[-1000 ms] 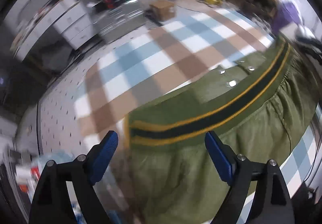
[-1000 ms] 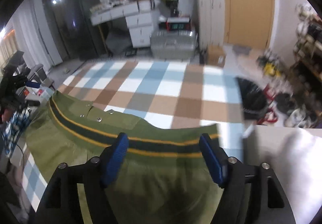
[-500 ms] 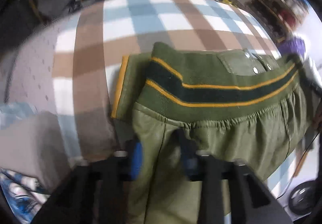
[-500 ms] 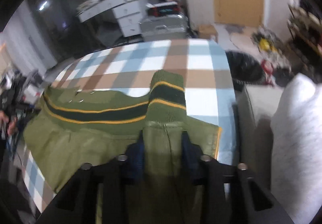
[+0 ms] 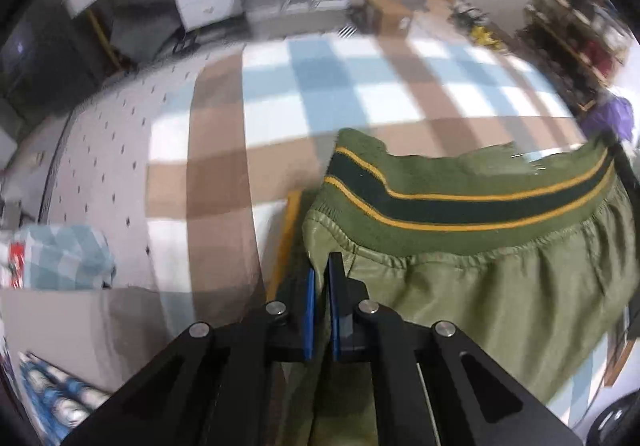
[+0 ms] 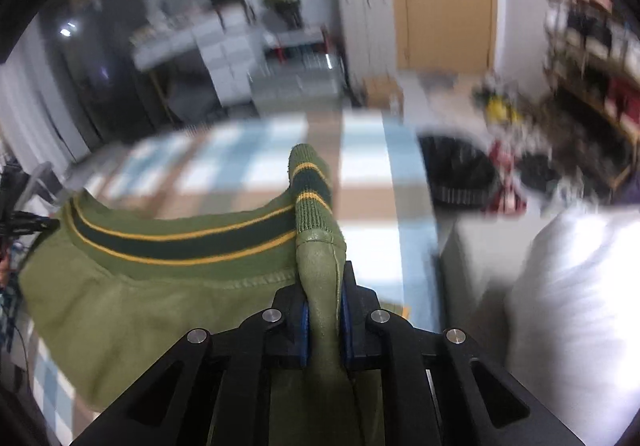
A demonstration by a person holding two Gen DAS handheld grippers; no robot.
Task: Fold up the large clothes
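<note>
- You had one olive jacket (image 5: pixel 480 286) and two grippers; its ribbed hem band (image 5: pixel 460 201) carried two yellow stripes around one dark stripe.
- One checkered blanket (image 5: pixel 320 85) covered the bed under the jacket; one white pillow (image 6: pixel 572 306) lay off to the right.
- A second ago both grippers stood wide apart above the hem, not touching cloth; half a second ago they were already pinching it.
- Your left gripper (image 5: pixel 321 286) was clamped on the jacket's left edge, just below the hem band, pads nearly together.
- Your right gripper (image 6: pixel 325 310) was clamped on the jacket's right corner; a bunched ridge of cloth with the hem end rose straight out between the pads.
- The jacket hung stretched between your two grippers, hem band away from you, lifted off the blanket compared with a second ago.
</note>
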